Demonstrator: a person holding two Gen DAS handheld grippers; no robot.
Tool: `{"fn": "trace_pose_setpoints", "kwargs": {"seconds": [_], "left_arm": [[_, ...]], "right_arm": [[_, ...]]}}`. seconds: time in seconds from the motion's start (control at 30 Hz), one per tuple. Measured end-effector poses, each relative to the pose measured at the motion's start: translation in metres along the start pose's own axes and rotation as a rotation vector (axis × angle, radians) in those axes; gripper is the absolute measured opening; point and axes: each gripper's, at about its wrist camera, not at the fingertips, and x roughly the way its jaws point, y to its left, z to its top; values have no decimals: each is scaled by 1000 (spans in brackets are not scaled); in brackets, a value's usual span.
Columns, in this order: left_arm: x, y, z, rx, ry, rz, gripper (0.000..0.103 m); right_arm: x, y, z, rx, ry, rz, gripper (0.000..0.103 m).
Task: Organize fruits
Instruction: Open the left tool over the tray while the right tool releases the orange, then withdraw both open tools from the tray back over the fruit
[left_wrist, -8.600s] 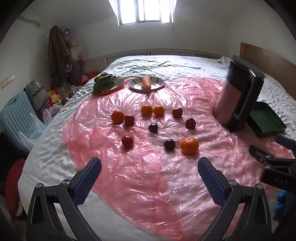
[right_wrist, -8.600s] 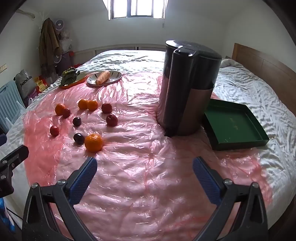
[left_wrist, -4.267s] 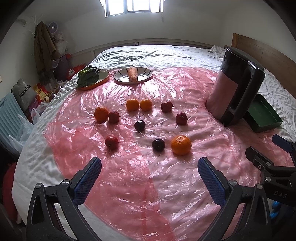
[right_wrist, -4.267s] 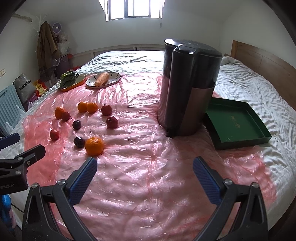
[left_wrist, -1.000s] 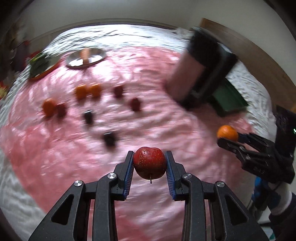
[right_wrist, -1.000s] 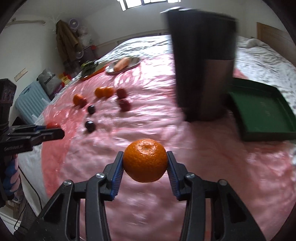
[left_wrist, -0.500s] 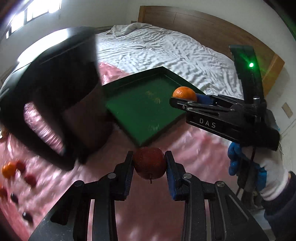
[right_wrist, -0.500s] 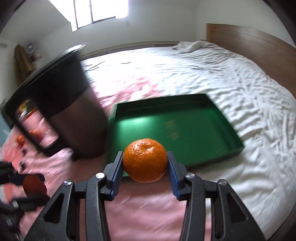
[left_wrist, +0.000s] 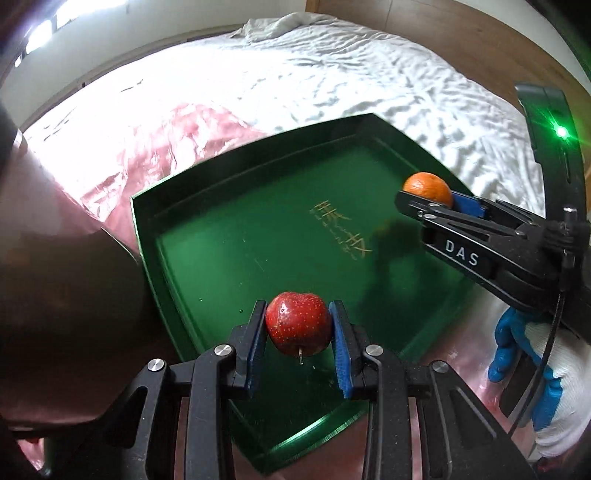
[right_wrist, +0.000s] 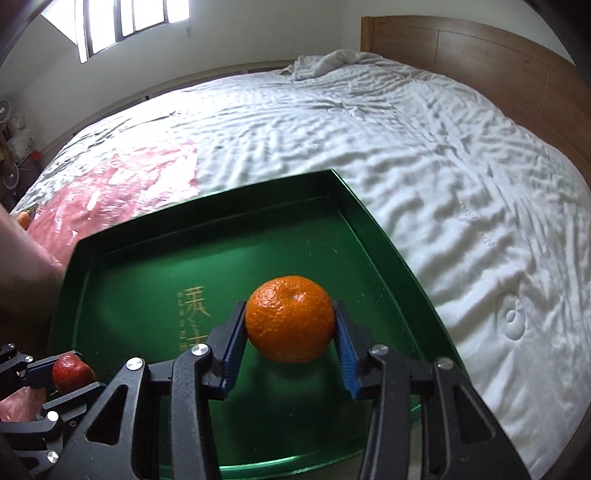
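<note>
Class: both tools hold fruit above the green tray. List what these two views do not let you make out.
- Gold lettering on the green tray: partly covered by the right tool in the right wrist view, too small to read in either.
- Dark appliance: cut off by the left edge, blurred.
- Underside of the orange and apple: hidden; height above the tray unclear.

White-sheeted bed (right_wrist: 424, 155); on it pink plastic sheet (right_wrist: 122, 173); green tray (right_wrist: 147, 273); dark appliance (left_wrist: 55, 277)

Bedroom: bed (right_wrist: 424, 155), wooden headboard (right_wrist: 480, 55)
</note>
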Motion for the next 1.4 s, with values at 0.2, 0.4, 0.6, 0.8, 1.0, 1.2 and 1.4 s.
{"fn": "trace_pose_setpoints", "kwargs": {"seconds": [0.2,0.4,0.6,0.8,1.0,1.2,1.4], "left_arm": [[22,3,-2,13,30,2,28],[17,4,1,8,20,5,32],[-21,-12,-4,60,-57,10,44],[-78,-27,-30,85,-134,-36,55],[-128,-22,-76,65,-154,-64,56],[-161,1,-123,35,-167,21,56],[-184,45,-169,-52,-167,73,56]], "right_arm": [[10,2,-11,-6,20,-11,54],[6,1,-10,-10,31,-49,96],[-36,0,-5,-2,-37,-62,103],[-95,7,-21,-33,-82,-103,103],[-136,25,-58,-72,-72,-105,103],[-176,66,-108,-123,-54,-47,103],[-213,115,-146,-154,-51,28,103]]}}
